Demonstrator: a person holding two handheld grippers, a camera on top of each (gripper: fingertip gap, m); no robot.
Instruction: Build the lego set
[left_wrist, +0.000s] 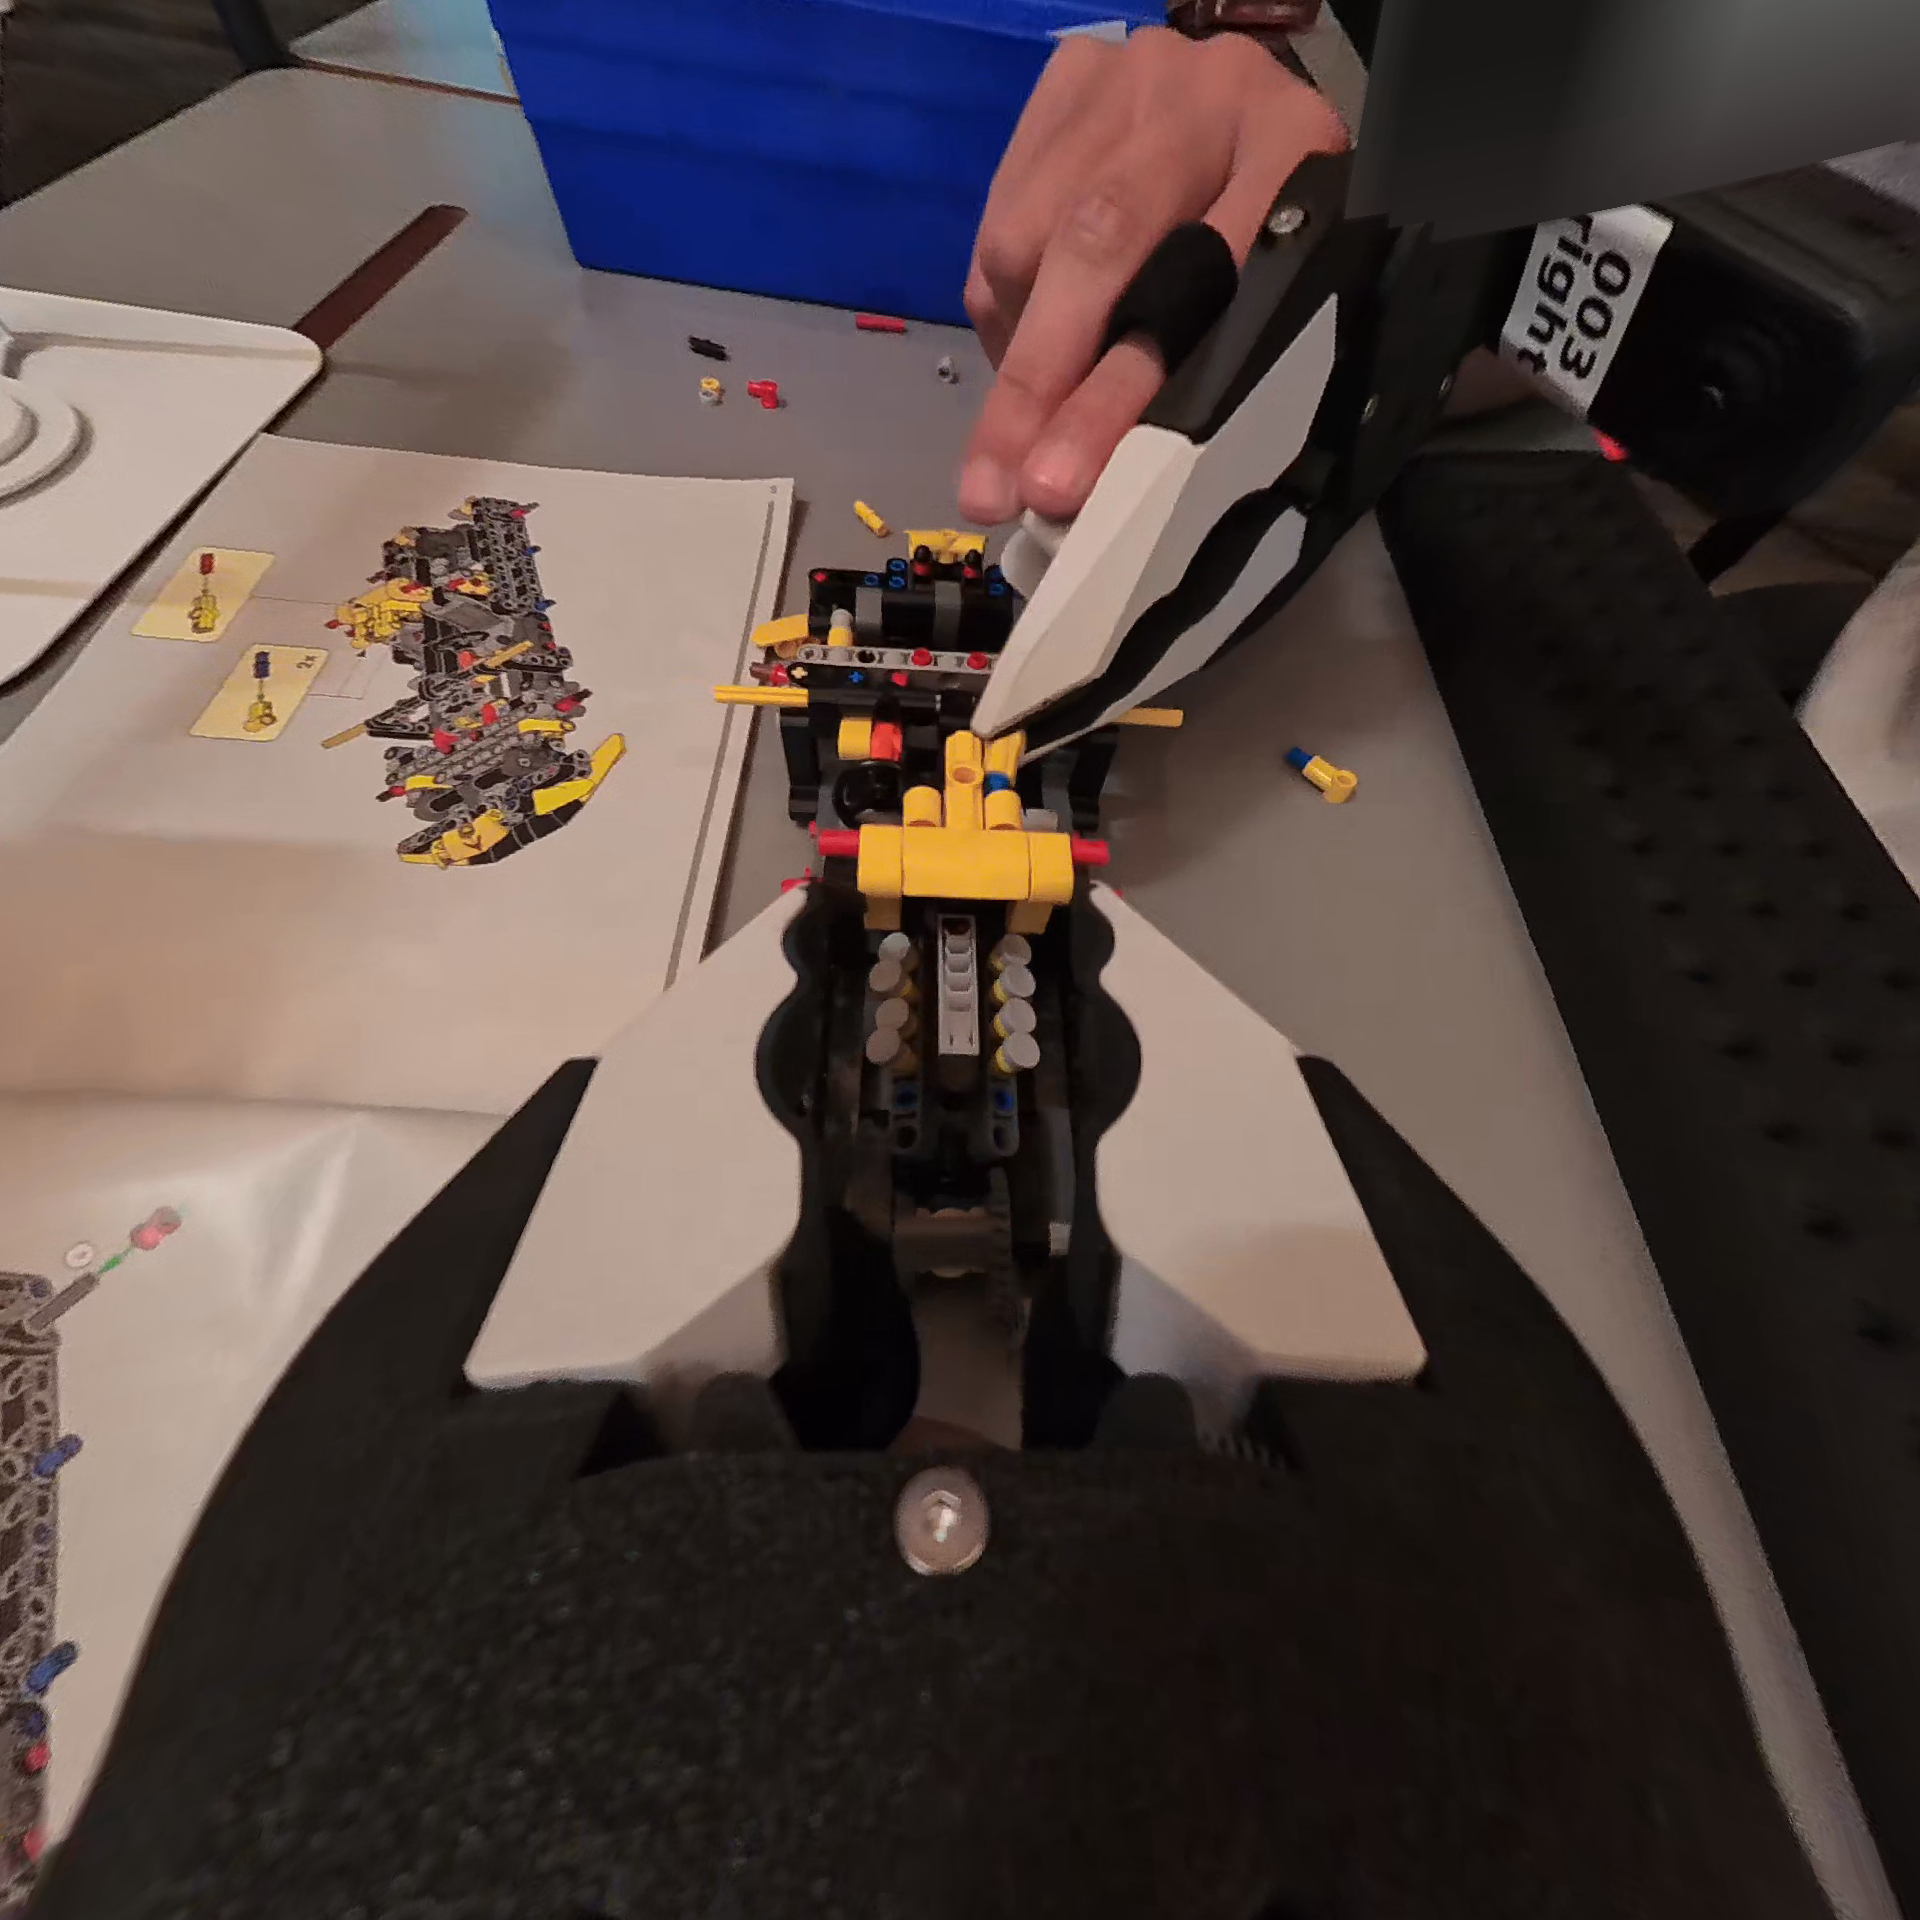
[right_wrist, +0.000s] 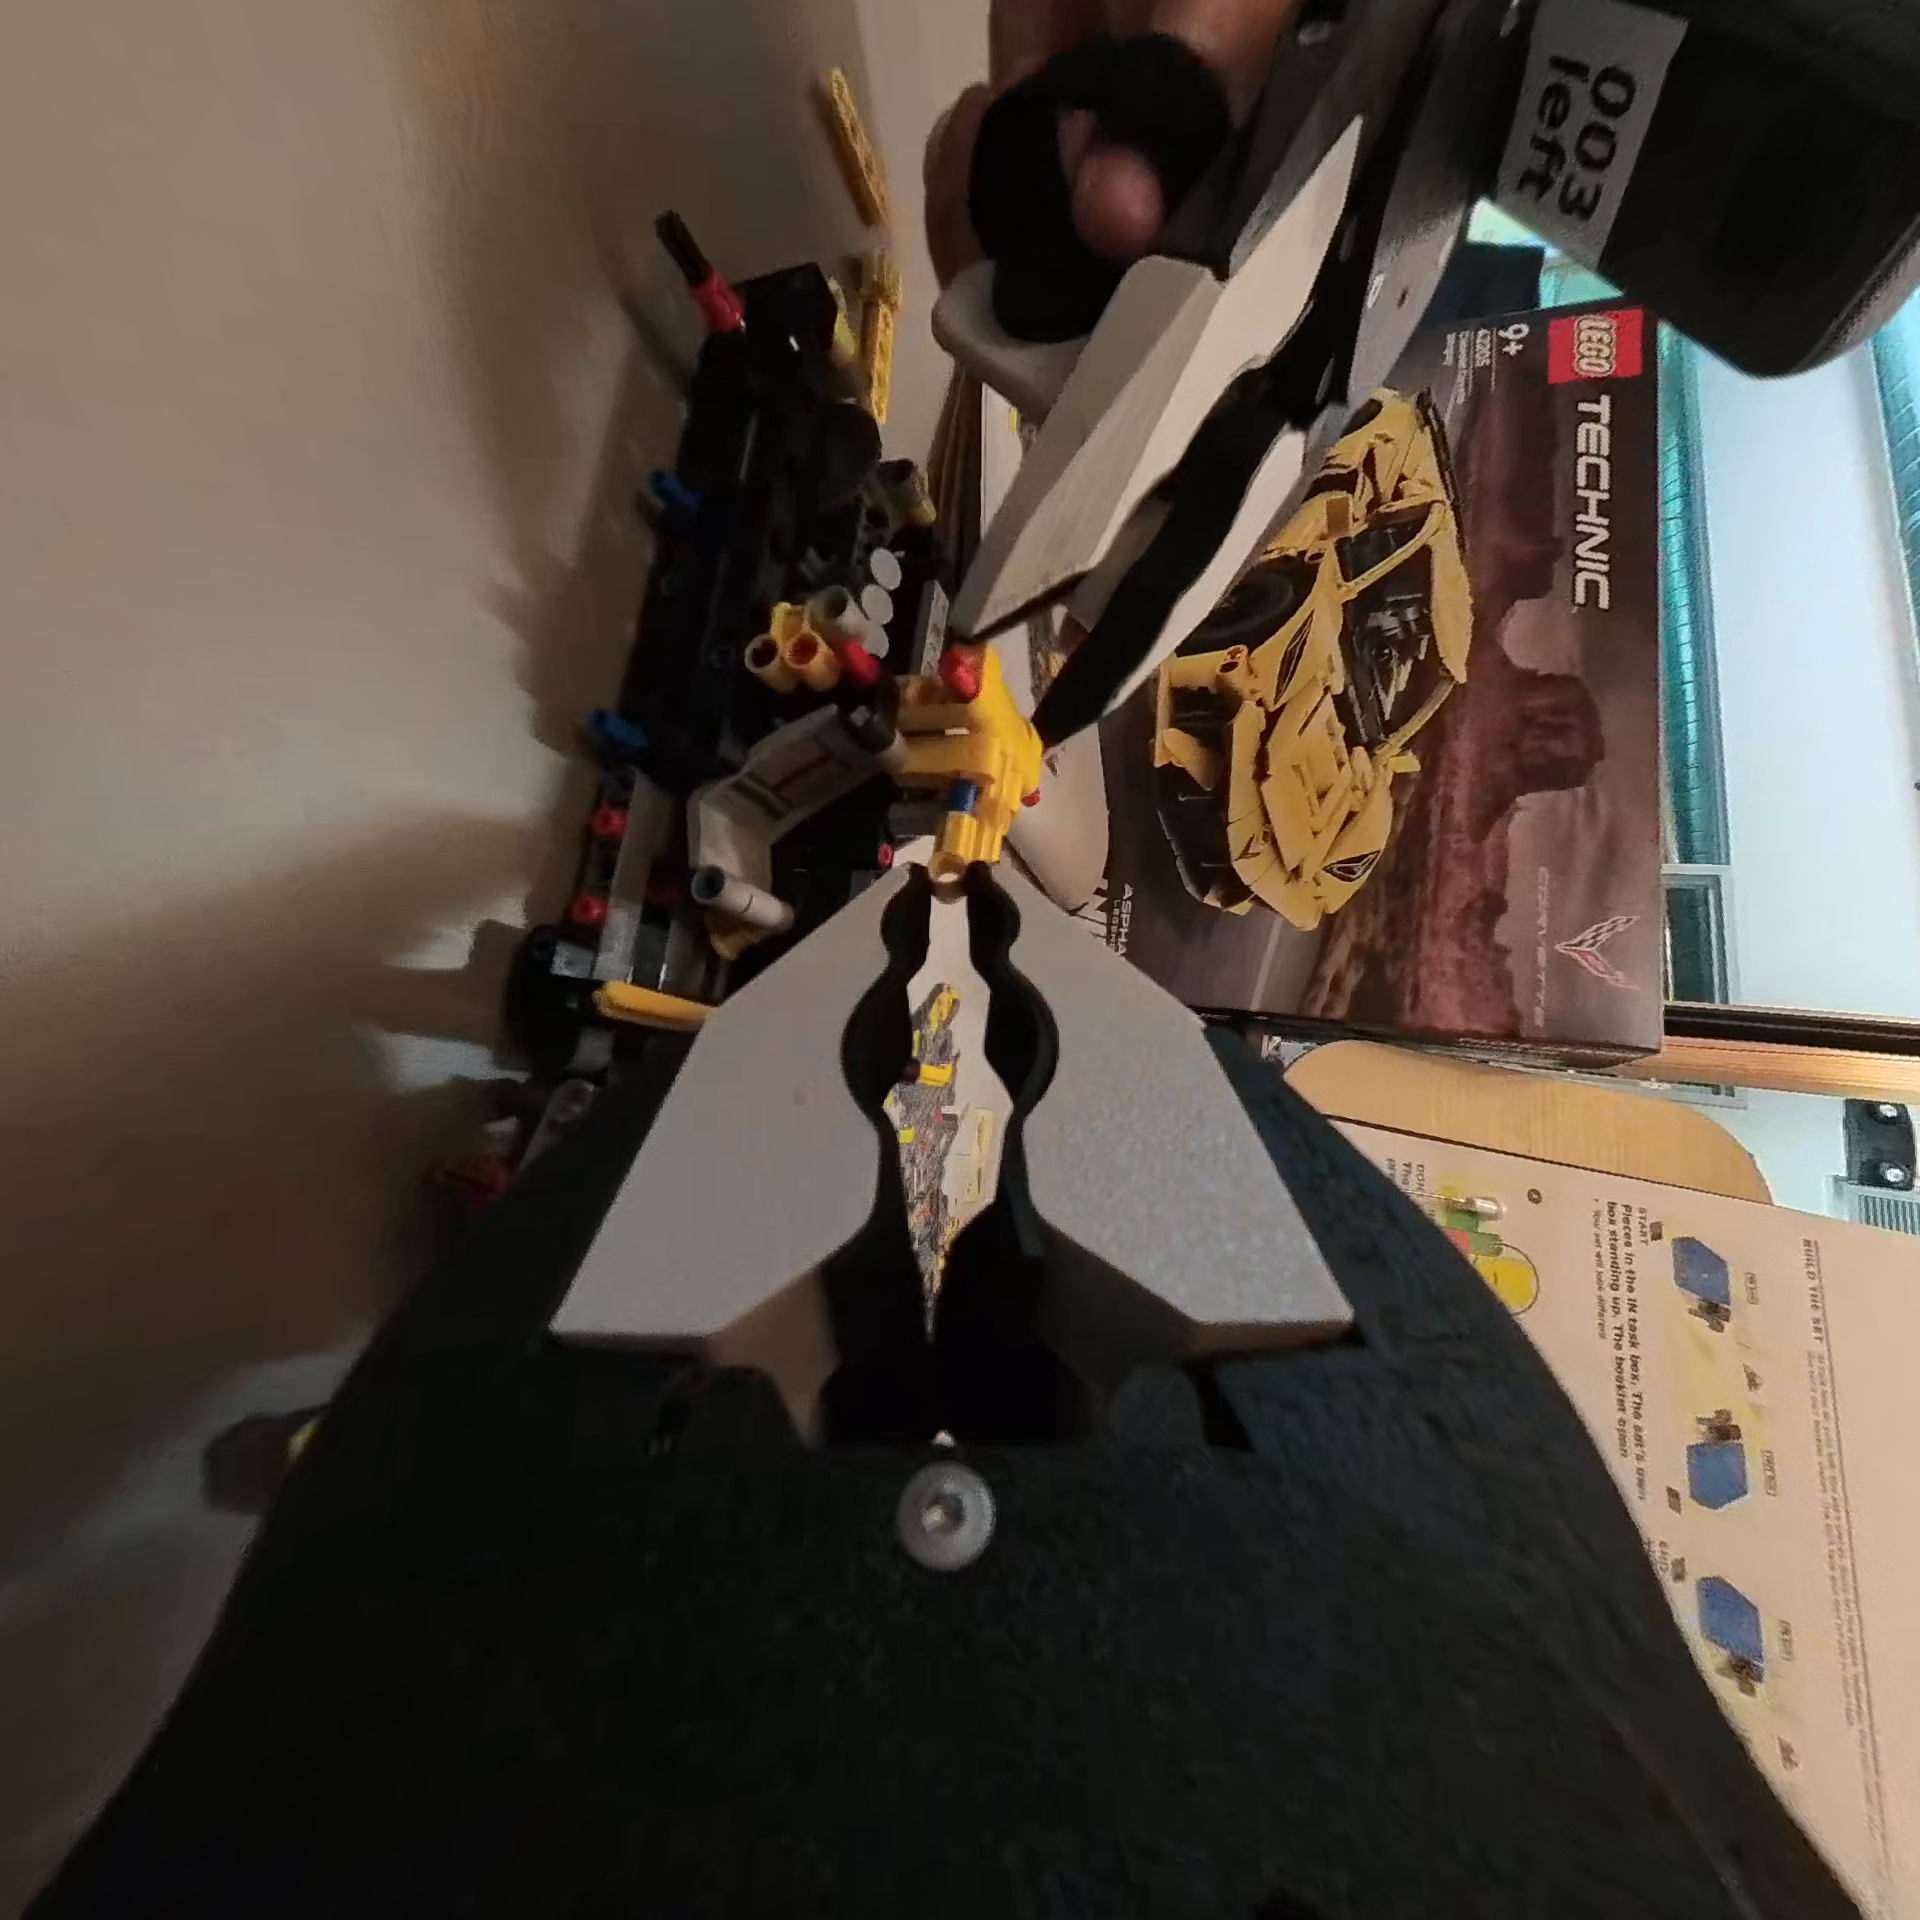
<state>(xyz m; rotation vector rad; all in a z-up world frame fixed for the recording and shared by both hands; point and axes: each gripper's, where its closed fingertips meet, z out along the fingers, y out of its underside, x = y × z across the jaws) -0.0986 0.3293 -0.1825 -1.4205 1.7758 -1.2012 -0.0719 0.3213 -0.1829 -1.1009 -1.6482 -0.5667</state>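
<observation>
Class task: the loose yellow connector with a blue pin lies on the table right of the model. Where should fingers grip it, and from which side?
Likely across the yellow connector body's two long sides, coming from above. It lies flat on the table with open space around; the blue pin gives less to grip.

The left gripper (left_wrist: 948, 914) lies low and level, its grey fingers (left_wrist: 665, 1174) spread wide to either side of what sits between them, the jaws clamped against it. The right gripper (right_wrist: 948, 878) comes in steeply from above and the far right, tips down, its fingers (right_wrist: 769, 1122) drawn nearly together and pinching something small at the tips. A bare hand (left_wrist: 1101, 270) grips its handle, one finger through a black loop.
</observation>
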